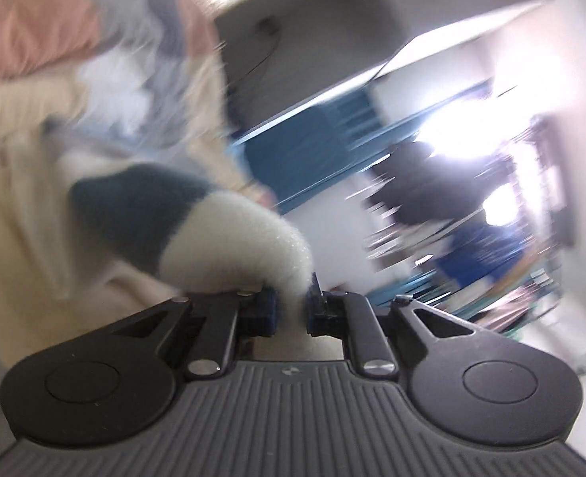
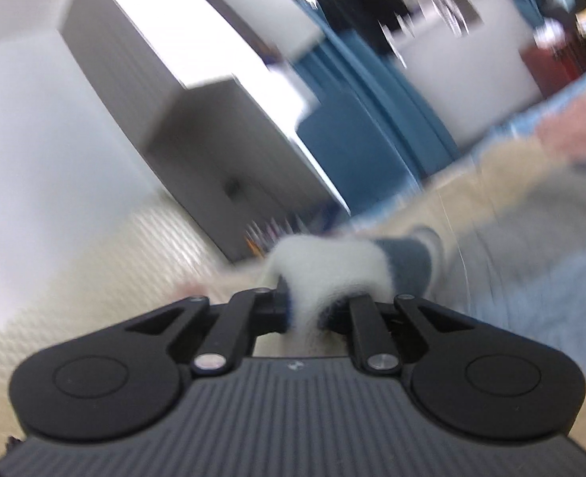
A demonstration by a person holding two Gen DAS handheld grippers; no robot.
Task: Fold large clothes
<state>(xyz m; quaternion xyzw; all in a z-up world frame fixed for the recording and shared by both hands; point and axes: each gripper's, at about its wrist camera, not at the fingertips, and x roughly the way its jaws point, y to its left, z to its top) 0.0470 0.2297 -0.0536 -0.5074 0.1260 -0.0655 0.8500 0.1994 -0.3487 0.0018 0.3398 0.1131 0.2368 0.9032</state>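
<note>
I have the left gripper (image 1: 291, 310) and right gripper (image 2: 306, 312) each clenched on the fuzzy sweater (image 1: 229, 230), lower centre; no fold visible yet.

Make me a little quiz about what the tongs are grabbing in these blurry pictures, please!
1. True or false: the left tongs are wide open with nothing in them.
2. What colour is the fuzzy cloth right where the right tongs pinch it? A) white B) red C) black
3. Fill in: next to the white band on the fuzzy garment comes a dark ____ band.

Key:
1. False. They are shut on the garment's white fuzzy edge.
2. A. White, with a blue-grey band beside it.
3. Blue-grey. The pictures are blurred, so the exact shade is hard to tell.
</note>
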